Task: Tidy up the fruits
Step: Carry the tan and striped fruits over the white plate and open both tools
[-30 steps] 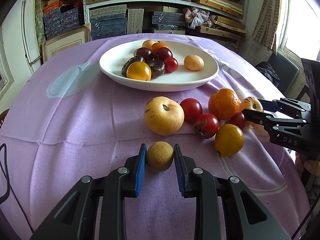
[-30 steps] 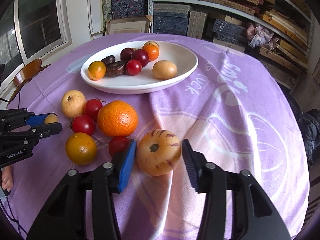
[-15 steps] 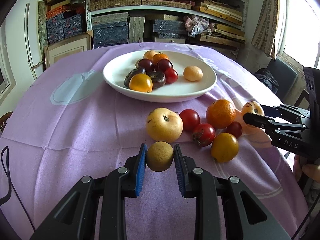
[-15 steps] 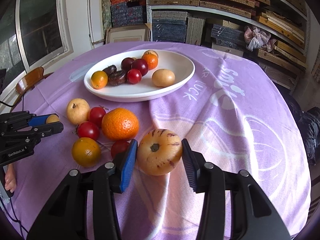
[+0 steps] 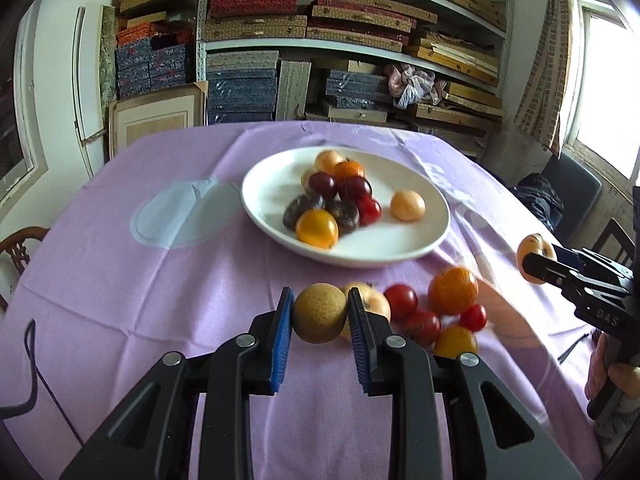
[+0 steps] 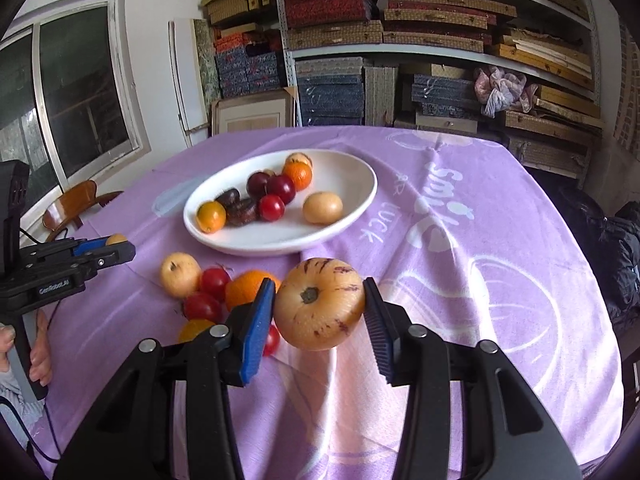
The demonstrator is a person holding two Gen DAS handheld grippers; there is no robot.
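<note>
My left gripper [image 5: 319, 312] is shut on a small round brown fruit [image 5: 319, 313], held above the purple cloth. My right gripper [image 6: 319, 303] is shut on a pale yellow fruit with purple streaks [image 6: 319, 304], also lifted off the table. From the left wrist view the right gripper [image 5: 538, 263] shows at the right edge with its striped fruit [image 5: 530, 246]. In the right wrist view the left gripper [image 6: 114, 246] comes in from the left edge. A white plate [image 5: 400, 248] farther back holds several fruits: plums, tomatoes, an orange, a tan fruit [image 5: 407, 206].
Loose fruit lies on the cloth in front of the plate: a yellow apple [image 6: 180, 274], red tomatoes [image 6: 215, 282], an orange [image 5: 453, 290], a yellow tomato [image 5: 456, 342]. Shelves of boxes stand behind the table. A wooden chair [image 6: 78, 204] is at the left.
Both grippers have risen with their fruits, which were resting on the cloth a second ago. The plate and loose fruits now sit lower relative to the held fruits.
</note>
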